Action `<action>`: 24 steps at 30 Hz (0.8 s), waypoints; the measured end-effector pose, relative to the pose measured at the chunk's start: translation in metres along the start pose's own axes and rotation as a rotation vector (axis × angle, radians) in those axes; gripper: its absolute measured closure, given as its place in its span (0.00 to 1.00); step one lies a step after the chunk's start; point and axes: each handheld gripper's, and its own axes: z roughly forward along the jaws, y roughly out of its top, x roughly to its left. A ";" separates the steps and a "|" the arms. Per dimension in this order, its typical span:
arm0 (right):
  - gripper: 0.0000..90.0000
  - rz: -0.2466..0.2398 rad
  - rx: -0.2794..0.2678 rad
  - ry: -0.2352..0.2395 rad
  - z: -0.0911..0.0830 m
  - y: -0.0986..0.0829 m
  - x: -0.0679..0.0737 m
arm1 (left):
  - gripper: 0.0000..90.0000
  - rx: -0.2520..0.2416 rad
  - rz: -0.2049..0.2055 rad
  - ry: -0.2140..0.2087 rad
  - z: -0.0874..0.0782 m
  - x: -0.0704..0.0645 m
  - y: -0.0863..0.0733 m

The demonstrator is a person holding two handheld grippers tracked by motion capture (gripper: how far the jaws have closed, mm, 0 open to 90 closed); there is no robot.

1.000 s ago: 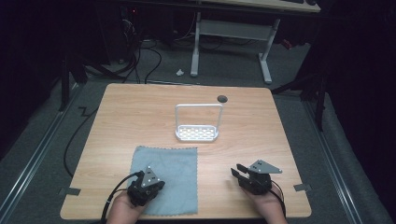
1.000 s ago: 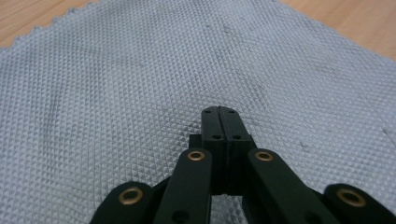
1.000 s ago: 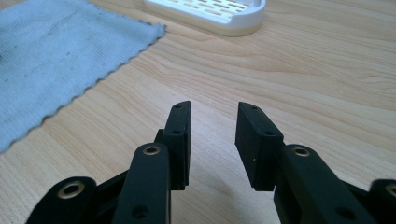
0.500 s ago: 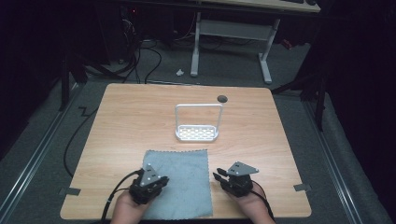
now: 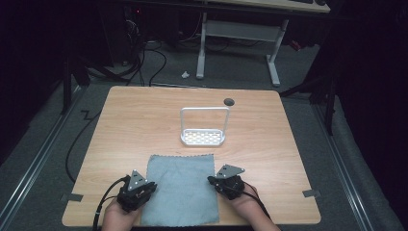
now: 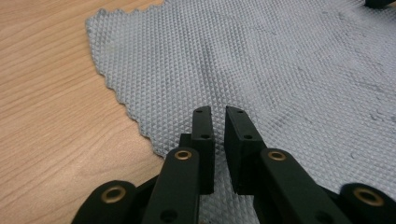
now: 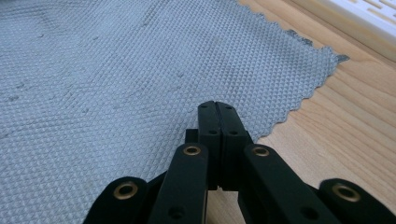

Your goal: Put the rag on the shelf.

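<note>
Cloth: a grey, waffle-textured square of fabric with pinked, zigzag edges [image 5: 179, 188], spread flat on the near half of the pale wooden table [image 5: 134, 125], its near edge level with the table's front rim.

Lie of the cloth: almost square, its sides running roughly parallel to the table edges; no fold or lifted corner that I can make out from above.

Left gripper [image 5: 137, 189]: sits at the cloth's left side edge, toward the near corner. In the left gripper view the cloth [image 6: 261, 65] stretches away ahead and to the right of the tips, with bare wood to their left.

Left jaws: a narrow gap between them, nothing caught in it; the tips hover at the zigzag border.

Right gripper [image 5: 226, 183]: at the cloth's right side edge, about level with the left one. In the right gripper view the cloth [image 7: 112, 70] runs off ahead and to the left, the wood to the right.

Right jaws: pressed together; whether a pinch of fabric is between them I cannot tell, since the tips hide the spot.

Which hand is nearer: both are at the cloth, one per side, mirrored across it.

What the next move turns on: my guess is each side edge must be gripped so the near part can be lifted evenly.

Further back: a white perforated tray with a wire hoop handle [image 5: 203, 136] stands just beyond the cloth's far edge, apart from it.
</note>
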 end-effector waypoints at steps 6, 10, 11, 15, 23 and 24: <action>1.00 0.012 -0.002 -0.006 -0.008 -0.008 -0.004 | 0.91 0.000 0.012 -0.024 0.004 -0.004 0.004; 1.00 0.032 0.002 -0.029 -0.018 -0.017 -0.009 | 0.91 0.006 0.039 -0.063 0.010 -0.012 0.009; 1.00 0.039 0.000 -0.034 -0.020 -0.020 -0.010 | 0.91 0.008 0.045 -0.073 0.012 -0.014 0.011; 1.00 0.064 0.002 -0.063 -0.032 -0.031 -0.016 | 0.91 0.012 0.080 -0.124 0.022 -0.028 0.019; 1.00 0.117 0.003 -0.104 -0.052 -0.050 -0.026 | 0.91 0.011 0.126 -0.174 0.031 -0.043 0.026; 1.00 0.116 0.001 -0.105 -0.053 -0.052 -0.026 | 0.91 0.011 0.126 -0.180 0.032 -0.044 0.027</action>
